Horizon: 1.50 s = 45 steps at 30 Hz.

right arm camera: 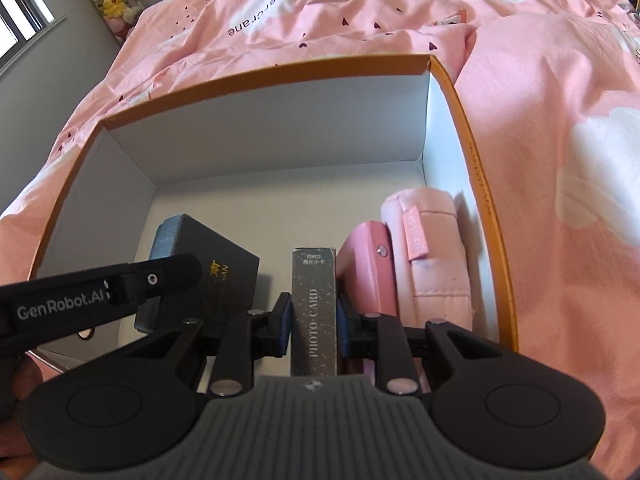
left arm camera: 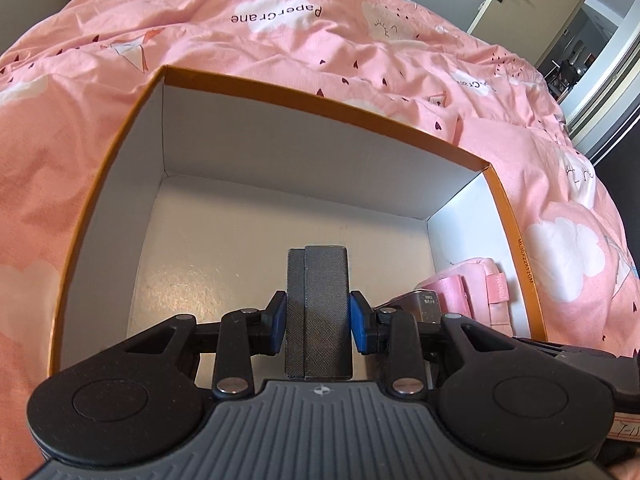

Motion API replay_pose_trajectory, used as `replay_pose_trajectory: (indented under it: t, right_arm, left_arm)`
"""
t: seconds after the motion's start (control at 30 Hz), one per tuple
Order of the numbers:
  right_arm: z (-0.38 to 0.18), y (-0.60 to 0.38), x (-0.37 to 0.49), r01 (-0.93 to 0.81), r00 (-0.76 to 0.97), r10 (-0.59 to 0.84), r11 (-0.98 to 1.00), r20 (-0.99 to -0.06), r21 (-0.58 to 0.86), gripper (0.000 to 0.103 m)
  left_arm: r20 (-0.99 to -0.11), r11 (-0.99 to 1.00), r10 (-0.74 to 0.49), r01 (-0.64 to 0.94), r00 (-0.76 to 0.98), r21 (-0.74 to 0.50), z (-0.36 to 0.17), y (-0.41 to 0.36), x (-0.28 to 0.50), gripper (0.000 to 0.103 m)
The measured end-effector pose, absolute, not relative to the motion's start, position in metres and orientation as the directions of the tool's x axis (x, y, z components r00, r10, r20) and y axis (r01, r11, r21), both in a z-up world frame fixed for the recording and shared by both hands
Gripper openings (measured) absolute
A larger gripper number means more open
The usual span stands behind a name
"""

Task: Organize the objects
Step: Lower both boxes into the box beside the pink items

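Left wrist view: a dark textured box (left arm camera: 318,312) is pinched between the jaws of the left gripper (left arm camera: 318,326), held above the white floor of an open orange-rimmed carton (left arm camera: 120,128) set on a bed with a pink duvet (left arm camera: 280,32). Right wrist view: the same dark box (right arm camera: 208,264), with gold lettering, is seen at the left inside the carton (right arm camera: 468,128); at centre a grey PHOTO CARD pack (right arm camera: 314,312) is pinched by the right gripper (right arm camera: 314,330); just right of it a pink case (right arm camera: 368,268) is leaned against a pink pouch (right arm camera: 436,248) by the right wall
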State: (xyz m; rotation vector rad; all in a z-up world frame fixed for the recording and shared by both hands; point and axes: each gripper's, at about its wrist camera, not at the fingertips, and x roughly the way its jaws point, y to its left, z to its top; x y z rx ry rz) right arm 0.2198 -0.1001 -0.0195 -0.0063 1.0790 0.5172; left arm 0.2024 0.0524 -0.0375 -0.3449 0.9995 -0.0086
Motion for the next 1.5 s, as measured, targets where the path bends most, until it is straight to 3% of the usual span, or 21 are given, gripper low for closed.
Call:
replay_pose_trajectory:
  t: [0.3, 0.43, 0.53, 0.7, 1.17, 1.43, 1.5]
  right_arm:
    - [-0.005, -0.103, 0.209, -0.443, 0.408, 0.394, 0.874, -0.824, 0.199, 0.027]
    - [0.014, -0.120, 0.199, -0.444, 0.487, 0.408, 0.877, -0.772, 0.183, 0.030]
    - [0.029, -0.140, 0.201, -0.399, 0.553, 0.428, 0.889, -0.715, 0.223, 0.040]
    - [0.036, -0.163, 0.212, -0.304, 0.607, 0.391, 0.919, -0.692, 0.252, 0.041]
    - [0.026, -0.178, 0.219, -0.242, 0.613, 0.390, 0.921, -0.687, 0.307, 0.040]
    - [0.024, -0.179, 0.217, -0.242, 0.611, 0.384, 0.923, -0.692, 0.298, 0.041]
    - [0.023, -0.179, 0.217, -0.247, 0.606, 0.387, 0.922, -0.695, 0.298, 0.041]
  left_arm:
    - [-0.835, 0.952, -0.178, -0.125, 0.521, -0.281, -0.044, 0.040, 0.207, 0.036]
    - [-0.850, 0.965, -0.154, -0.108, 0.504, -0.239, -0.044, 0.034, 0.207, 0.036]
    - [-0.858, 0.965, -0.172, -0.091, 0.484, -0.245, -0.048, 0.027, 0.207, 0.036]
    - [-0.862, 0.971, -0.168, -0.070, 0.478, -0.228, -0.049, 0.013, 0.208, 0.036]
    - [-0.859, 0.917, -0.253, -0.173, 0.444, -0.359, -0.057, 0.016, 0.211, 0.037]
    - [-0.838, 0.893, -0.335, -0.139, 0.432, -0.428, -0.056, 0.017, 0.214, 0.041]
    - [-0.834, 0.889, -0.347, -0.132, 0.429, -0.438, -0.055, 0.018, 0.212, 0.047]
